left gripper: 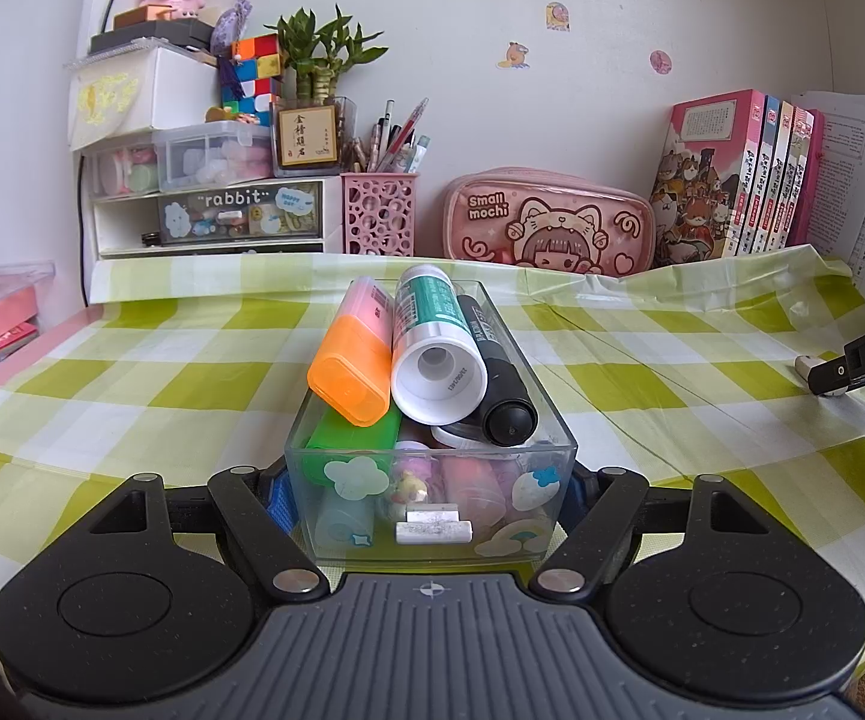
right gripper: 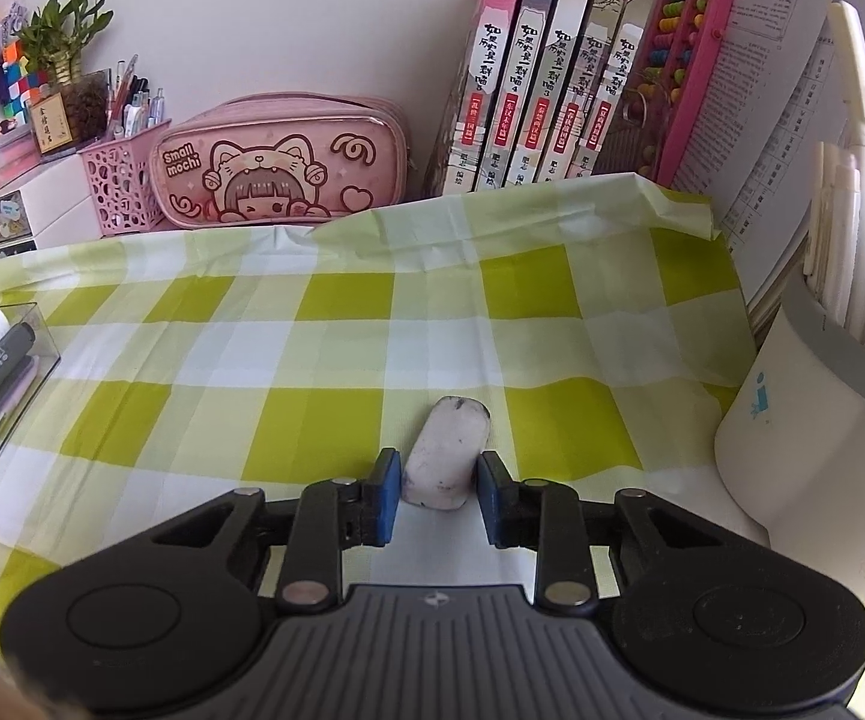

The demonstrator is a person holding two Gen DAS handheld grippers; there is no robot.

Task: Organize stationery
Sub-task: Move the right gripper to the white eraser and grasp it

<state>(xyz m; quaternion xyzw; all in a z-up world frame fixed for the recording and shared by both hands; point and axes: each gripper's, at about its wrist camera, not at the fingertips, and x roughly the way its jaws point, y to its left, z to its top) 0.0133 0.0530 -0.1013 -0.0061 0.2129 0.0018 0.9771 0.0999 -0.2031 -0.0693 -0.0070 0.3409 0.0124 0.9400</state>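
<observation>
In the left wrist view a clear plastic box (left gripper: 432, 468) stands on the green checked cloth, piled with an orange highlighter (left gripper: 351, 369), a white-and-green glue stick (left gripper: 435, 342), a black marker (left gripper: 501, 384) and smaller items below. My left gripper (left gripper: 429, 498) has its blue pads against the box's two sides, shut on it. In the right wrist view a dirty white eraser (right gripper: 445, 450) lies on the cloth between the fingers of my right gripper (right gripper: 439, 495), which is open with a small gap on each side. The box's edge shows at far left in the right wrist view (right gripper: 18, 360).
Along the back wall stand a pink pencil case (right gripper: 279, 165), a pink pen holder (left gripper: 379, 213), white drawers (left gripper: 210, 216), a row of books (right gripper: 558, 66) and an abacus (right gripper: 687, 60). A white holder with pens (right gripper: 816, 396) stands at the right.
</observation>
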